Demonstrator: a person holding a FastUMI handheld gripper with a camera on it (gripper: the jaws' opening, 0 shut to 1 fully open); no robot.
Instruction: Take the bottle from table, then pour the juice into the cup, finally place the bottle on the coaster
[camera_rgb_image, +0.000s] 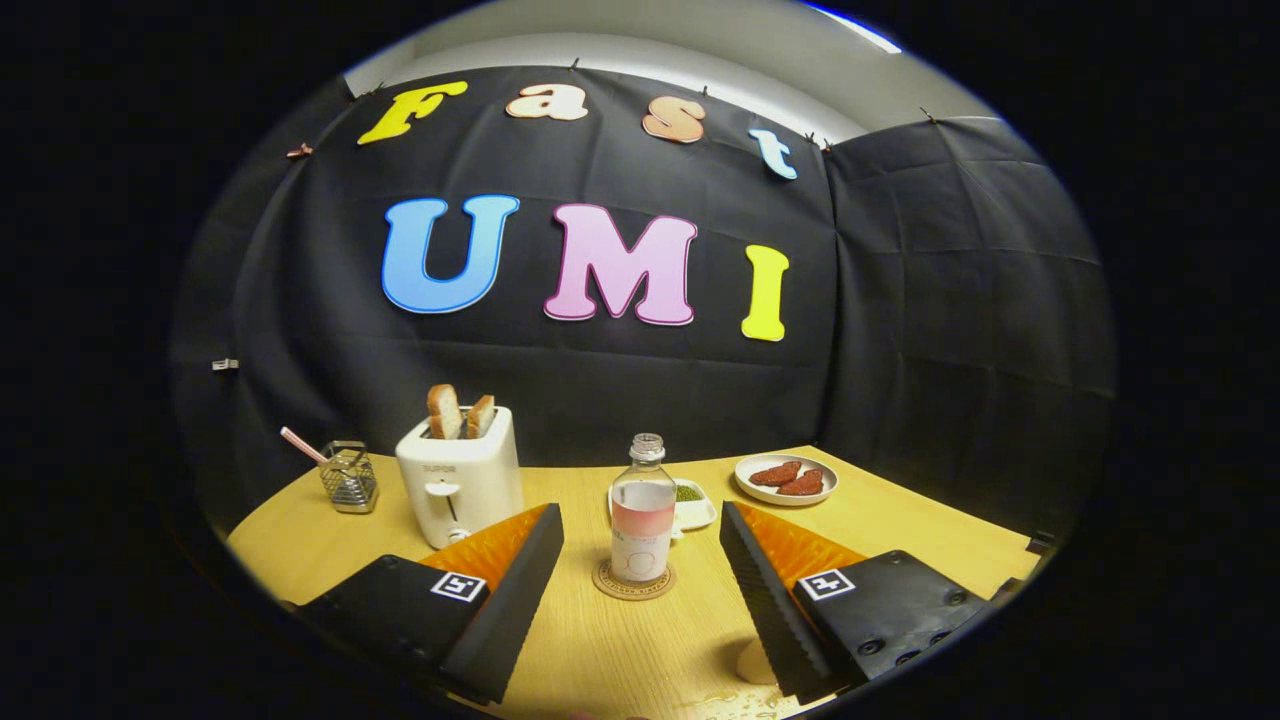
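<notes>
We hold the gripper (640, 560) released, its fingers spread wide and touching nothing. Between the fingertips at 12 o'clock, the uncapped bottle (642, 520) stands upright on the round coaster (633, 582); its label is too small to read. The toaster (460, 485) at 10 o'clock carries a faint brand mark we cannot make out. A plate (786, 479) sits at 1 o'clock. Something pale and round (752, 664), perhaps the cup, peeks beside the right finger.

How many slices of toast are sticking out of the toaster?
2: both toast slices stand side by side in the toaster, beyond the open hand-held gripper. Any deeper inside would be hidden.
</notes>
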